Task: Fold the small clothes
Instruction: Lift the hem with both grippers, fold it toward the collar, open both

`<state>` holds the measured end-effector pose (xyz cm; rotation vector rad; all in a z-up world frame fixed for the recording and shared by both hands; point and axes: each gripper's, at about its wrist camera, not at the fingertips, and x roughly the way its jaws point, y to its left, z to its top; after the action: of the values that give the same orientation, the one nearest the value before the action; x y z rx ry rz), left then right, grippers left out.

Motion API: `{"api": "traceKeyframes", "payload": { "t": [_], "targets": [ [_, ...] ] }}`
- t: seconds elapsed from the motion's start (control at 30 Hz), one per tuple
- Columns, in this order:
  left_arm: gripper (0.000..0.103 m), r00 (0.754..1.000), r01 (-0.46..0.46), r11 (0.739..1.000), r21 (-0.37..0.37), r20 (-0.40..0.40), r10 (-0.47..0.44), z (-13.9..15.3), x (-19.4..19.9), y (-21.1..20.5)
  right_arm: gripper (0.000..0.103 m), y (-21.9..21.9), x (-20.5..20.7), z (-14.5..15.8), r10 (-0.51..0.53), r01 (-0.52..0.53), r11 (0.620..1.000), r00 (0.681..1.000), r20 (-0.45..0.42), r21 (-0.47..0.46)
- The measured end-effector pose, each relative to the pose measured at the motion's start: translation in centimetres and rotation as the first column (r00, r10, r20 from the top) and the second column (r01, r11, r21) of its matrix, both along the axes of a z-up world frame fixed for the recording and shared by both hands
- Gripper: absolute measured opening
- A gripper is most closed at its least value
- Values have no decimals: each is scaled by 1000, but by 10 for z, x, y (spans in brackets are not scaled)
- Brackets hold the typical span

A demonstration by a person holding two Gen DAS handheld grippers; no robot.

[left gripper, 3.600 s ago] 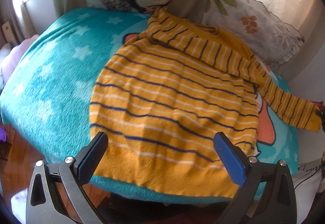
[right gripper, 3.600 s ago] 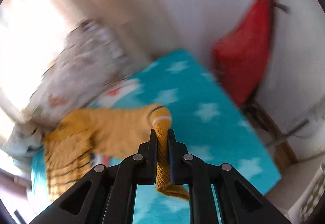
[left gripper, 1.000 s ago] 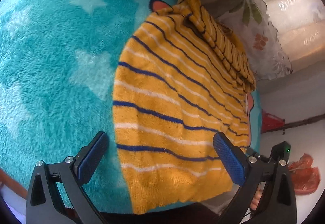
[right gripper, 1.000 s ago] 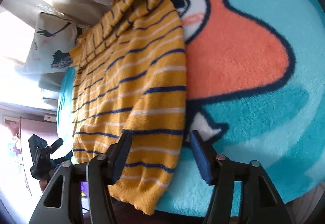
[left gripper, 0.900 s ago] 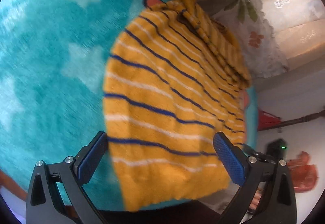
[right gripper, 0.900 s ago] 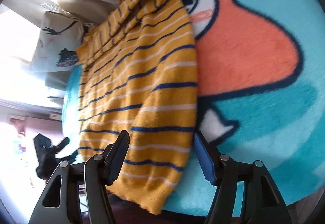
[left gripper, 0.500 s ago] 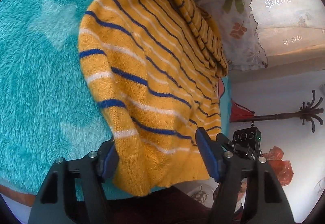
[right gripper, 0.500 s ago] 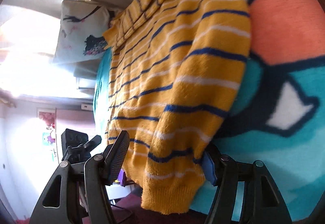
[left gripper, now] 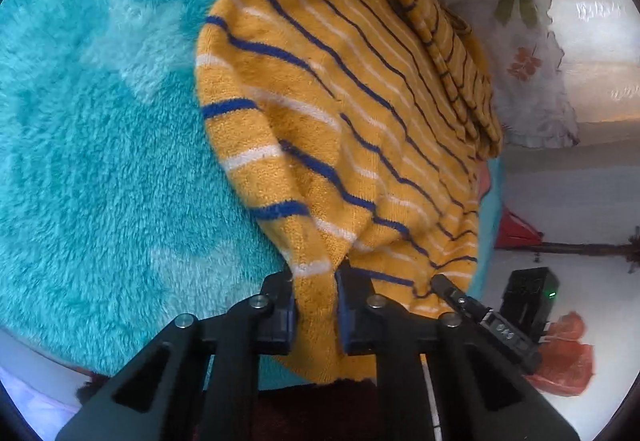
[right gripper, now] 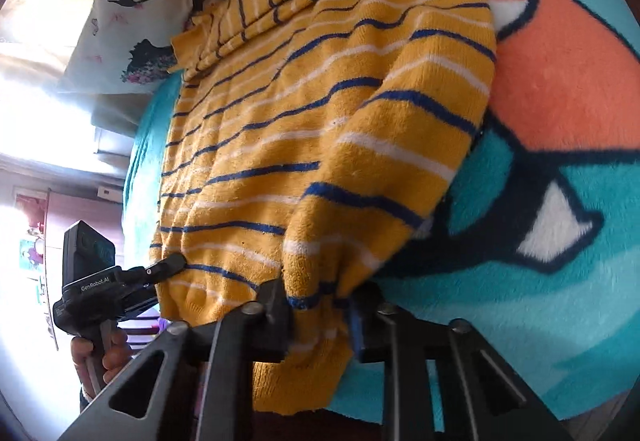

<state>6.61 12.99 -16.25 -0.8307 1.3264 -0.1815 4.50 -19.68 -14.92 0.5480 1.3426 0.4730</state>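
Mustard knit sweater (left gripper: pixel 352 113) with navy and white stripes lies on the teal fleece blanket (left gripper: pixel 92 145). Left gripper (left gripper: pixel 316 315) and right gripper (right gripper: pixel 320 321) each pinch a hem corner at the bed's edge.

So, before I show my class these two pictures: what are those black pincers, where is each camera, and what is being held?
There is no robot. A person holds two hand tools, each with a camera looking along its jaws. The left gripper, in its own view, pinches one bottom corner of the striped yellow sweater. The right gripper, in its own view, pinches the other corner. The sweater lies on a fluffy teal blanket, with pillows behind.
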Motion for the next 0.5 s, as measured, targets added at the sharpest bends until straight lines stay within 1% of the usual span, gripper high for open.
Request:
{"api": "traceKeyframes", "payload": {
  "t": [0.03, 0.1, 0.23, 0.3, 0.4, 0.5],
  "targets": [
    [14, 1000, 3, 999, 36, 8, -3, 5, -5, -4, 18, -1, -1, 0, 8, -8, 1000, 1000, -6, 5],
    [14, 1000, -5, 998, 61, 20, 4, 12, -14, -10, 16, -1, -7, 4, 44, -43, 999, 999, -6, 14],
    [13, 998, -31, 997, 66, 50, 28, 28, -39, -16, 14, -5, -30, 11, 120, -120, 993, 993, -1, 6],
    [9, 998, -34, 997, 70, 56, 30, 37, -51, -18, 14, -12, -43, 14, 143, -142, 990, 990, -9, 6],
    [8, 999, -35, 995, 89, 29, 32, 40, -77, -22, 14, -26, -59, 17, 151, -151, 988, 988, -25, 17],
    [8, 998, -55, 996, 74, -11, 56, 30, -100, -20, 14, -42, -77, 16, 154, -154, 988, 987, -45, 9]
  ]
}}
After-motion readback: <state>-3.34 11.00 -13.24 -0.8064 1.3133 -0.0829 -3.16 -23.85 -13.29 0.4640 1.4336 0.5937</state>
